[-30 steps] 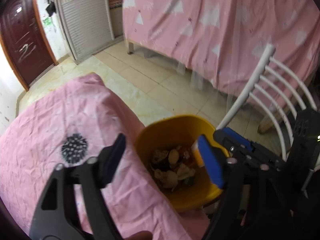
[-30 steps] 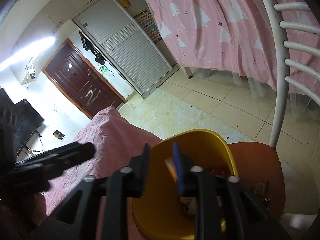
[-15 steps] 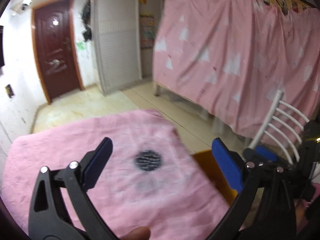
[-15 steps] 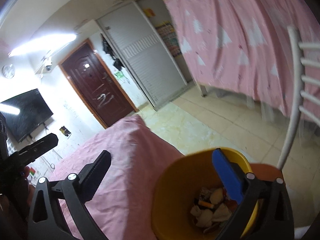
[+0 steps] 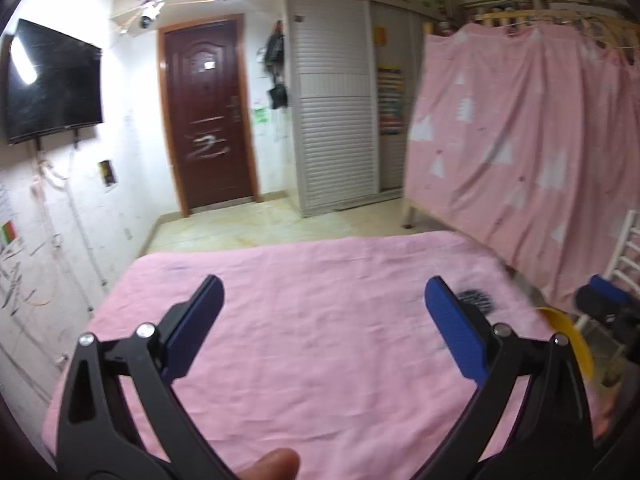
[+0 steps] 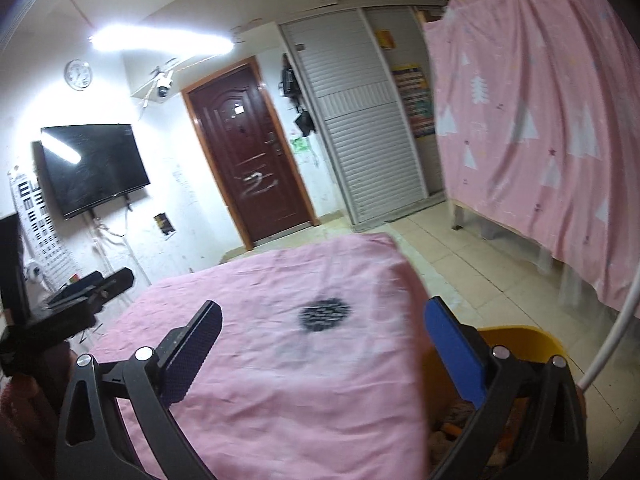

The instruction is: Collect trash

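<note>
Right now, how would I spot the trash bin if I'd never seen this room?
Find the table under the pink cloth. Just off its right edge, near a white chair, sits the yellow bin. It is the only yellow thing at that corner, partly hidden behind the open jaws of the right gripper.

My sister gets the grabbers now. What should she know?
Left gripper: open, holding nothing, over the pink cloth.
Right gripper: open, holding nothing, near the cloth's right edge.
Yellow bin: just off the table's right side, with trash already inside.
Cloth shows only a dark printed spot; no loose trash in view.
Left: check elsewhere for more trash.
</note>
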Demonstrator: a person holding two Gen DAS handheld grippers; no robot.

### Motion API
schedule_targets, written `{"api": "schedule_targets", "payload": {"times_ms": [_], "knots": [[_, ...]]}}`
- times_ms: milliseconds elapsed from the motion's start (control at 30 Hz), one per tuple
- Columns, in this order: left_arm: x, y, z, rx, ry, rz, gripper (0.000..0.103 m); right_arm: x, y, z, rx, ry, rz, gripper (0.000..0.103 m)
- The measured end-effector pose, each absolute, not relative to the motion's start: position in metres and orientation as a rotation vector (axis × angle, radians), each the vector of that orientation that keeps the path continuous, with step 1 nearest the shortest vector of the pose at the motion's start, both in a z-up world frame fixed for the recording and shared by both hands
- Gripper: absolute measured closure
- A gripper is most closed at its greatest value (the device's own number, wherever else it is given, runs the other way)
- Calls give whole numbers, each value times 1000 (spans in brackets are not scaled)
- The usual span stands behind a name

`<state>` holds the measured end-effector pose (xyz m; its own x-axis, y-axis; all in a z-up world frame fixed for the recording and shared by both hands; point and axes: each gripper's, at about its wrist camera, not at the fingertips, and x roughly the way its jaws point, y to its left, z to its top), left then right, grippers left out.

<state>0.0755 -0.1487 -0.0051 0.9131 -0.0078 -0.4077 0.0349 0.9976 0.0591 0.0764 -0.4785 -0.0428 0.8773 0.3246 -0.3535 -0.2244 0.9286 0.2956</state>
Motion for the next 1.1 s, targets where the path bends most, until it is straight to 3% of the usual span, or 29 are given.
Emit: {"api": "schedule_targets", "payload": {"times_ms": [433, 1100], "knots": [[81, -53, -33, -39, 482, 79, 6, 90, -395, -44, 147, 459, 350, 9], [86, -32, -46, -81, 535, 46, 6, 104, -353, -50, 82, 487, 370, 9]]}}
